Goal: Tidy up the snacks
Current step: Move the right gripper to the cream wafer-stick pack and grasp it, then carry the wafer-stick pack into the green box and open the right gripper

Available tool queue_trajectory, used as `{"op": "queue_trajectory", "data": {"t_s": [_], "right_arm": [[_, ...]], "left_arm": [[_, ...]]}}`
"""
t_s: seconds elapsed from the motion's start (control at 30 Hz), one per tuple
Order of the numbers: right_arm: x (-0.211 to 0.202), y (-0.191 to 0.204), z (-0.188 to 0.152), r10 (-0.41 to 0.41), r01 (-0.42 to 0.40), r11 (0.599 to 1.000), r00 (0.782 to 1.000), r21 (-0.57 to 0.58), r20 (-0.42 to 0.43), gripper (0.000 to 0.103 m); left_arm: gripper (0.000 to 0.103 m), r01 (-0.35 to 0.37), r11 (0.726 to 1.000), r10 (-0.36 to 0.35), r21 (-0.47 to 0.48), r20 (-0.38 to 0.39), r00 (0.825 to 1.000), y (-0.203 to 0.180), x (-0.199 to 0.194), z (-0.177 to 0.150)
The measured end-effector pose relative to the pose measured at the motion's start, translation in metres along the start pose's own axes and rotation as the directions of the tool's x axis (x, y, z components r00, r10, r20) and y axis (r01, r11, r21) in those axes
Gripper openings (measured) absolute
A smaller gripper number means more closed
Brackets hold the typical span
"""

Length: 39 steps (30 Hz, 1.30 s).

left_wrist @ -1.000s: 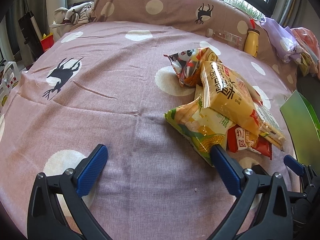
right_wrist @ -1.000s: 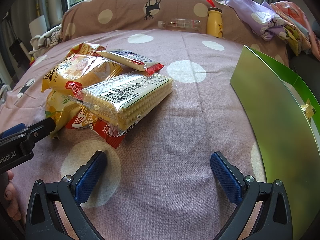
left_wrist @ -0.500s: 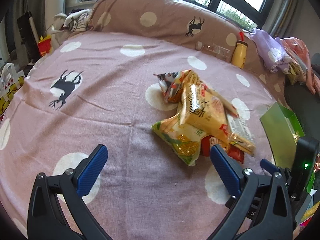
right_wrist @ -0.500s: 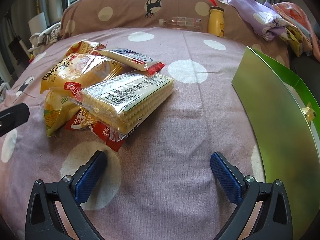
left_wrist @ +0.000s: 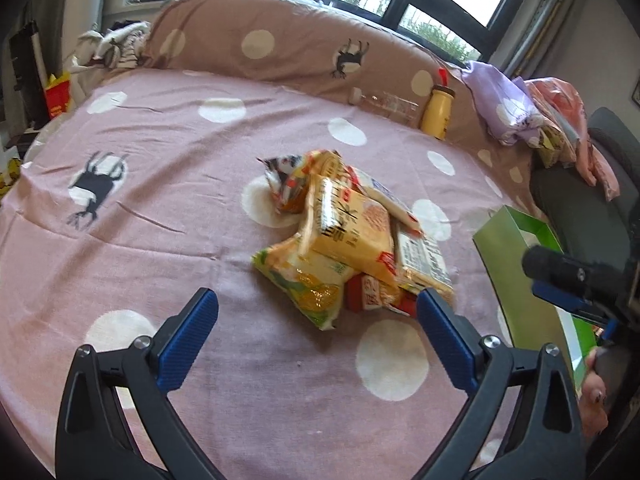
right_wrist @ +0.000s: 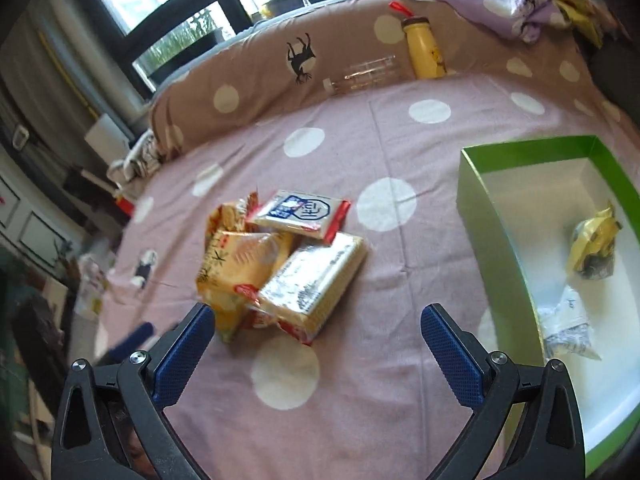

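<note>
My bed (left_wrist: 168, 168) carries the green box (right_wrist: 476, 200) at its right edge, left open to take snacks; two lie inside already. The snack pile (left_wrist: 348, 240) sits mid-bed. My left tool (left_wrist: 316, 320), jaws just narrowing slightly, and right tool (right_wrist: 316, 328) gape wide, empty, ready to pick.

Both tools lifted higher above the snack pile (left_wrist: 344, 240), green box (right_wrist: 560, 264) interior now visible

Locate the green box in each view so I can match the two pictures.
Left wrist: green box at the right edge, right of the snack pile, part hidden.
Right wrist: green box on the right, open, wrappers inside.
Shared landmark: yellow bottle against the pillow.
</note>
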State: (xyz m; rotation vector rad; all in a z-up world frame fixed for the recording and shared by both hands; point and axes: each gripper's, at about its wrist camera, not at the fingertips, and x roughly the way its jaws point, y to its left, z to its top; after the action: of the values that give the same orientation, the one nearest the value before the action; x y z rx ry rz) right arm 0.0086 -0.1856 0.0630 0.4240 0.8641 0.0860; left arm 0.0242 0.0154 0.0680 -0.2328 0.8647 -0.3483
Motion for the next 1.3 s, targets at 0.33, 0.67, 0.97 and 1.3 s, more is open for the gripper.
{"op": "queue_trajectory", "data": {"t_s": [0.33, 0.67, 0.97, 1.3], "right_arm": [[0.04, -0.012, -0.004, 0.119, -0.113, 0.99, 0.99, 0.079, -0.071, 0.086], [0.098, -0.022, 0.004, 0.135, -0.107, 0.972, 0.983, 0.211, -0.122, 0.068], [0.072, -0.021, -0.007, 0.198, -0.184, 0.963, 0.979, 0.196, -0.054, 0.028], [0.042, -0.002, -0.028, 0.244, -0.238, 0.969, 0.965, 0.07, -0.099, 0.019]], "left_arm": [[0.083, 0.059, 0.997, -0.055, 0.046, -0.089, 0.995, -0.029, 0.032, -0.01], [0.07, 0.06, 0.997, -0.054, 0.048, -0.106, 0.993, -0.028, 0.032, -0.015], [0.07, 0.055, 0.998, -0.052, 0.029, -0.1, 0.994, -0.02, 0.023, -0.017], [0.077, 0.165, 0.986, -0.159, 0.038, -0.125, 0.979, -0.028, 0.018, -0.022]]}}
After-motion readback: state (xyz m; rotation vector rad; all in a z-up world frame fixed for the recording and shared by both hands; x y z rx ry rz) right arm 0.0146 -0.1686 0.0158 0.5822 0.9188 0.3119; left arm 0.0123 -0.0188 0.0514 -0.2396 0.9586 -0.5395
